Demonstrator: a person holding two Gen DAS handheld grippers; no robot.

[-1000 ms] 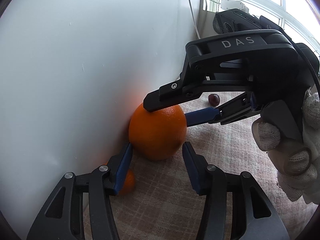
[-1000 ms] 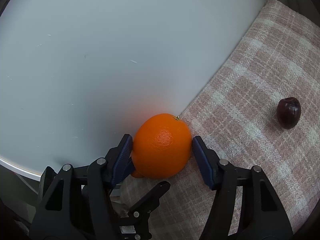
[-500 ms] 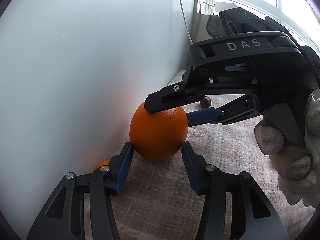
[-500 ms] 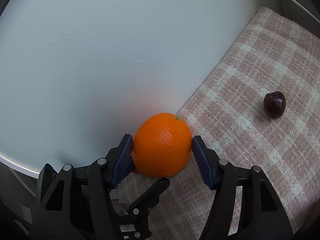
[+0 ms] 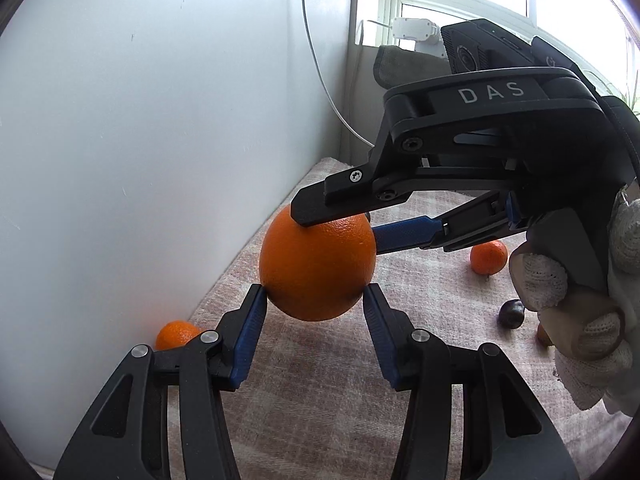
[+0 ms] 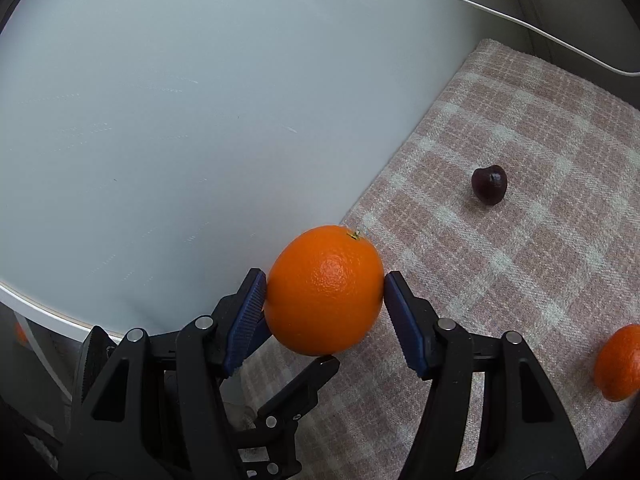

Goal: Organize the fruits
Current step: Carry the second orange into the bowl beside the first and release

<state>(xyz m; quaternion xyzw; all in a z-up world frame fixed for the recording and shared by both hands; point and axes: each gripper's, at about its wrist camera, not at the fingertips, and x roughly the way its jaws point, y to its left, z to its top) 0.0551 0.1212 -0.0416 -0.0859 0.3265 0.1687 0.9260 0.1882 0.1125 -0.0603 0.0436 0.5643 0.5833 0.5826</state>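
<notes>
A big orange (image 5: 316,268) hangs clear of the pink checked cloth (image 5: 320,408), close to a white panel. My left gripper (image 5: 312,300) has its blue pads pressed on the orange's lower sides. My right gripper (image 5: 340,226), held by a gloved hand (image 5: 580,320), comes in from the right and clamps the same fruit. In the right wrist view the orange (image 6: 324,288) sits squeezed between the right gripper's (image 6: 324,284) pads. One left finger (image 6: 316,368) shows just under the fruit; the other is hidden.
A small mandarin (image 5: 176,334) lies against the white panel (image 5: 140,140). Another mandarin (image 6: 618,362) and a dark cherry-like fruit (image 6: 489,184) lie on the cloth (image 6: 520,280) to the right. A white cable (image 6: 480,4) runs along the far wall.
The orange has come up off the cloth and away from the panel, gripped by both grippers. The cherry-like fruit looks farther off, and a mandarin on the right has come into view.
</notes>
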